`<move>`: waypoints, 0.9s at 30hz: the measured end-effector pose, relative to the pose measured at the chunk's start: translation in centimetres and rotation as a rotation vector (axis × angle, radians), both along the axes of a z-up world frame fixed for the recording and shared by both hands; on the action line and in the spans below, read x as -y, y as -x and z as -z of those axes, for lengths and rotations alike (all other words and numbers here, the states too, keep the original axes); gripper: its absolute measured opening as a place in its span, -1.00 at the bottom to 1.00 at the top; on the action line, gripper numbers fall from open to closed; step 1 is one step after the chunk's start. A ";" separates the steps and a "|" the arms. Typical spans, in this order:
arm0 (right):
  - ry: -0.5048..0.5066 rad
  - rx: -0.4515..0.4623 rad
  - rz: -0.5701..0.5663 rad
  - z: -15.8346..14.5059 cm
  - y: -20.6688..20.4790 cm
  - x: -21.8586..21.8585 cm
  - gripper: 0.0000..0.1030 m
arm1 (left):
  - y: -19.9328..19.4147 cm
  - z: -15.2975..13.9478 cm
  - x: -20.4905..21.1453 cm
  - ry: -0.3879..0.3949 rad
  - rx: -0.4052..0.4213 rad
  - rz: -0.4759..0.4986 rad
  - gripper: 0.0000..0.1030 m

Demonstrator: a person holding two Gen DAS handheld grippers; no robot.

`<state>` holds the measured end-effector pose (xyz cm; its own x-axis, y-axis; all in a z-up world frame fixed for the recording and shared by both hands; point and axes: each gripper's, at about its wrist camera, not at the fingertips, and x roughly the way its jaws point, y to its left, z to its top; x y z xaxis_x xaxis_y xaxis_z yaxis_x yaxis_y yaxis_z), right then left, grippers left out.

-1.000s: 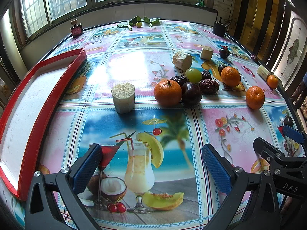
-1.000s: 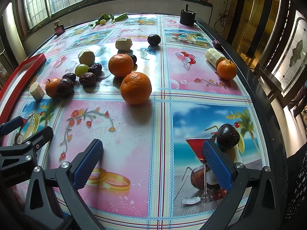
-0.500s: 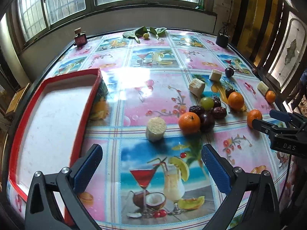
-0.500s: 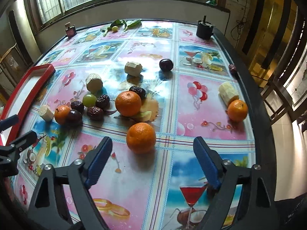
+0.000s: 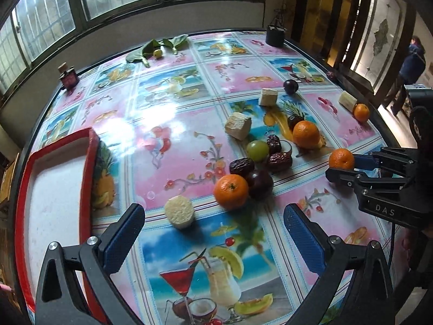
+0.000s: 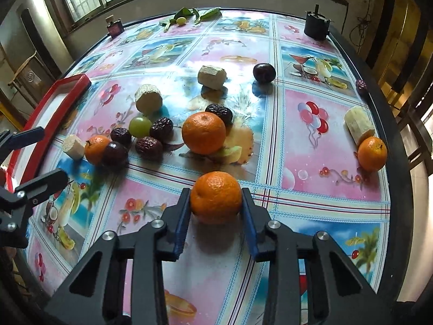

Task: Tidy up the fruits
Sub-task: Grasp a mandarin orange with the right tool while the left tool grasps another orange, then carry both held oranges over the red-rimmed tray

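1. Our right gripper [image 6: 216, 203] has just been closing and its blue pads now pinch a round orange mandarin [image 6: 216, 197] from both sides, right at the fingertips. The fruit sits low over the glossy tablecloth printed w/ cocktails and flowers [image 6: 311, 113]; we cannot tell if it is lifted.
2. From the left wrist view the same mandarin [image 5: 341, 158] shows at the right edge, between the fingers of that gripper.
3. Our left gripper [image 5: 213, 239] is spread wide and its jaws have just closed a little, w/ nothing between them. It hangs over the printed drink picture, near the table edge.
4. Just ahead of the left gripper lie a pale round cut piece w/ rough top [image 5: 179, 211] and a second orange mandarin [image 5: 230, 191], which touches a dark purple plum [image 5: 259, 184].
5. Behind them there is a cluster: three wrinkled dark red dates, a green grape [image 5: 257, 150] and a bigger orange [image 5: 306, 134].
6. The red-rimmed tray w/ white inside [image 5: 88, 162] is at the left side, beside the left gripper and well apart from the held mandarin.
7. One more small orange [image 6: 372, 153] lies near the right table edge, touching a pale cut cylinder [image 6: 358, 128].
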<state>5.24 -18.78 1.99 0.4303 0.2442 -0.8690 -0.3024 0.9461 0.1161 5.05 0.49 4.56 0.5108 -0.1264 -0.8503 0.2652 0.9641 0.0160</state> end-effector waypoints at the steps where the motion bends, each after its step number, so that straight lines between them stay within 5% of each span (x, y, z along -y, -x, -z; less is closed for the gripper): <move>1: 0.001 0.000 -0.001 0.0 0.2 0.1 -0.28 | -0.4 0.2 0.3 0.003 -0.010 0.020 0.84; 10: -0.045 -0.014 0.023 -0.1 0.6 1.1 -0.28 | -2.6 2.0 2.7 -0.142 -0.113 0.290 0.17; 14: -0.056 -0.017 0.027 -0.2 0.6 1.2 -0.28 | -3.0 2.9 2.7 -0.167 -0.194 0.375 0.13; 18: -0.049 -0.010 0.026 -0.2 0.6 1.2 -0.28 | -3.7 2.6 2.2 -0.134 -0.211 0.386 -0.34; 27: -0.048 -0.012 0.048 -0.1 1.0 1.2 -0.28 | -3.0 2.7 1.7 -0.102 -0.160 0.353 -0.35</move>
<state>4.28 -19.98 2.10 0.4322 0.2647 -0.8621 -0.2547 0.9529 0.1649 8.06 -1.17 1.87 0.3107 -0.1815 -0.9330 0.5869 0.8087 0.0381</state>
